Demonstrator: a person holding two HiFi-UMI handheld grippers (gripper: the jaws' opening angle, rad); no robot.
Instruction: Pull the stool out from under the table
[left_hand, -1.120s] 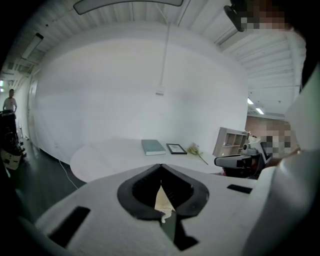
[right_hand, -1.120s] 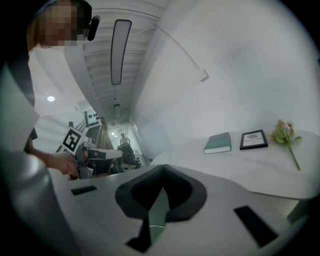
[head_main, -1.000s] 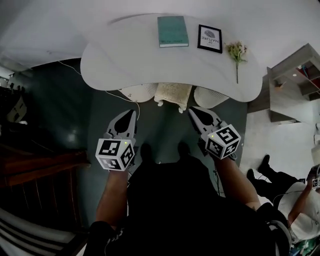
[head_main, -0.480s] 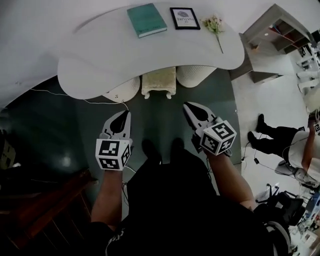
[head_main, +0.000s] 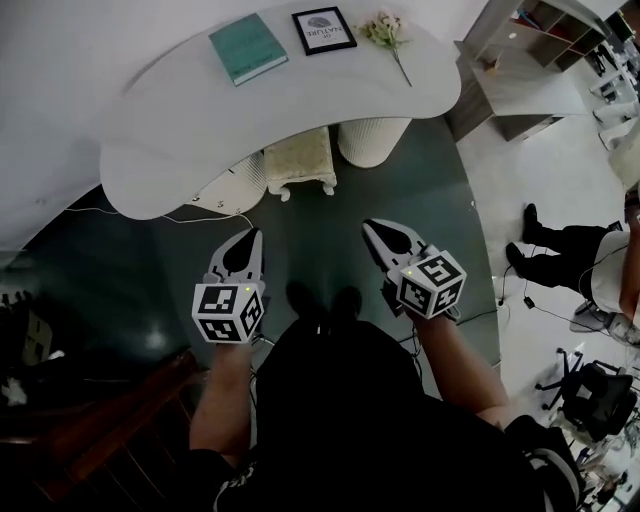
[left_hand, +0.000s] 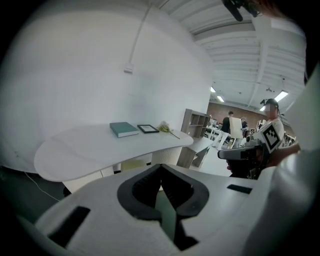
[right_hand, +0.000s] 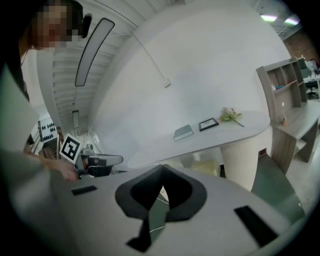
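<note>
- Cream upholstered stool (head_main: 298, 160) sits tucked under the near edge of the white curved table (head_main: 180, 130), between two ribbed white pedestals (head_main: 375, 140). Part of its seat shows past the tabletop edge.
- On the left gripper (head_main: 252, 236) the jaws are pressed together with nothing between them. It hangs over the dark green floor (head_main: 320, 235), well apart from the stool.
- On the right gripper (head_main: 371, 228) the jaws are likewise pressed together and empty, also well short of the stool.
- Progress, as a judgement: nothing done yet, no contact with the stool, and it is not pulled out at all.
- Left to do, as a judgement: reach in, open the jaws, grip the stool at a seat edge or leg, then drag it back until it is clear of the tabletop.
- Writing: the framed print (head_main: 323, 30) shows a grey motif with small text under it, too small to read.
- The teal book (head_main: 247, 47) shows no legible title, and the flower sprig (head_main: 385, 30) has no label.
- The marker cubes (head_main: 228, 312) carry black-and-white square codes, not words.
- No brand names are visible in any view.
</note>
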